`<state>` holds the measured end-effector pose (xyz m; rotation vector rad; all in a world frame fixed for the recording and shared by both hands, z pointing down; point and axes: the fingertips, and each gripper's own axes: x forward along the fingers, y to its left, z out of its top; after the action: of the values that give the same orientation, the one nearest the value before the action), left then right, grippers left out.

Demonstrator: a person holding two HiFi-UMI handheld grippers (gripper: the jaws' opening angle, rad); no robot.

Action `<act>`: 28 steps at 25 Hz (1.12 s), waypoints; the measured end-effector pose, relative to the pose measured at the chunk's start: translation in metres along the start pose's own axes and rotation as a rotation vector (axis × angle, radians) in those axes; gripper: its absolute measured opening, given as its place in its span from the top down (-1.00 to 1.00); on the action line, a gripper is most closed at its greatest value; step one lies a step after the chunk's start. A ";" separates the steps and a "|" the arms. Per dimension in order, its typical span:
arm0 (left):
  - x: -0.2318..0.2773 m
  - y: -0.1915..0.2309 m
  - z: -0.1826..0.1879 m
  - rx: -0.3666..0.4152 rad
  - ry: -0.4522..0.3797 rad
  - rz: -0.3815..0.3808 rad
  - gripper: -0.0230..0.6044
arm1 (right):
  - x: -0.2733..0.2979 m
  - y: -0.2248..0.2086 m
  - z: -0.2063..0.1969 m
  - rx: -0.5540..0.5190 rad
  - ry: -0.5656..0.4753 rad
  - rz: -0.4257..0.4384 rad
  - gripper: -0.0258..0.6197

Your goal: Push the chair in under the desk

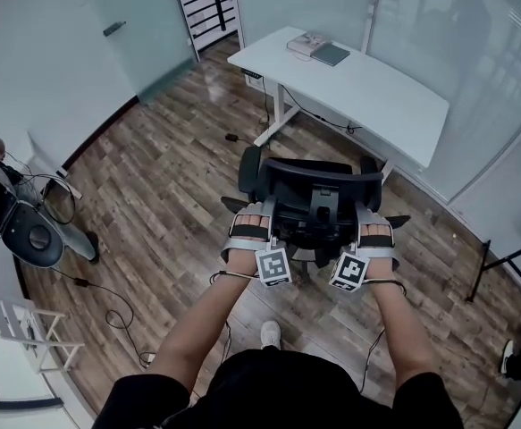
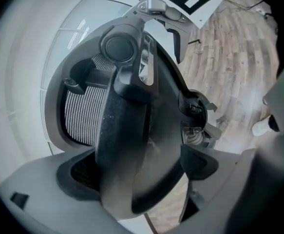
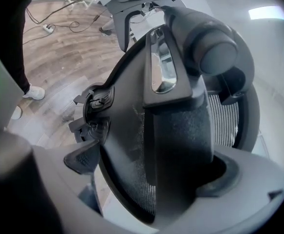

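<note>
Now, clamped on the black mesh-backed office chair with the left gripper, jaws narrowed tight onto the backrest's left edge. Same on the right edge with the right gripper (frame filling the gap between the pads). Parked on the brown wood-plank floor, just short of the white flat-topped desk, not yet under it.

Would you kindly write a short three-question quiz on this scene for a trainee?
1. True or false: the chair already stands pushed in under the desk.
2. The left gripper grips: A) the chair's back, B) the desk, C) a cable.
3. What lies at the desk's left end in the head view?
Key: 1 false; 2 A; 3 books.
</note>
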<state>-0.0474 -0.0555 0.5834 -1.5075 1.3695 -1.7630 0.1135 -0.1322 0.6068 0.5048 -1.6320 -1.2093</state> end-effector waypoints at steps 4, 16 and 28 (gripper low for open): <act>0.013 0.007 -0.007 -0.022 -0.018 -0.018 -0.68 | 0.019 -0.007 0.003 -0.008 0.029 -0.025 -0.90; 0.086 0.038 -0.028 0.016 -0.016 0.001 -0.77 | 0.076 -0.026 0.012 0.031 0.131 0.082 -0.87; 0.153 0.079 -0.052 0.045 -0.054 0.037 -0.77 | 0.121 -0.055 0.038 0.067 0.135 0.028 -0.87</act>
<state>-0.1620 -0.1939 0.5921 -1.4860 1.3137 -1.7072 0.0183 -0.2319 0.6151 0.5913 -1.5632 -1.0800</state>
